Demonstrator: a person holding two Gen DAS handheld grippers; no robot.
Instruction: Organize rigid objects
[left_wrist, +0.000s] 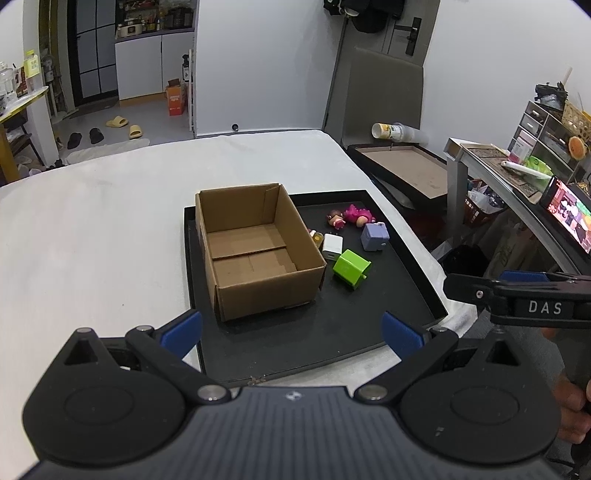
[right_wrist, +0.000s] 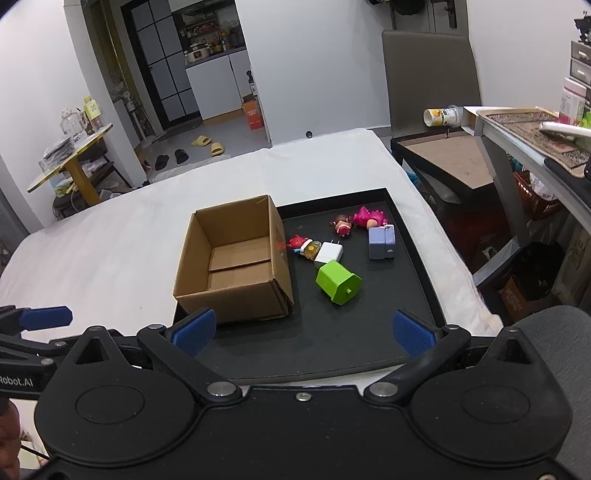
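— Any lettering to read?
— White capitals "DAS" on a black band of the right gripper (left_wrist: 546, 291), seen from the left wrist.
— And from the right wrist?
— "Robot.AI" in pale letters on the left gripper (right_wrist: 33, 325), cut by the frame's edge, so it may be the tail of a longer word.
— Anything else?
— The orange carton (right_wrist: 253, 110) on the far floor bears print too small to read.
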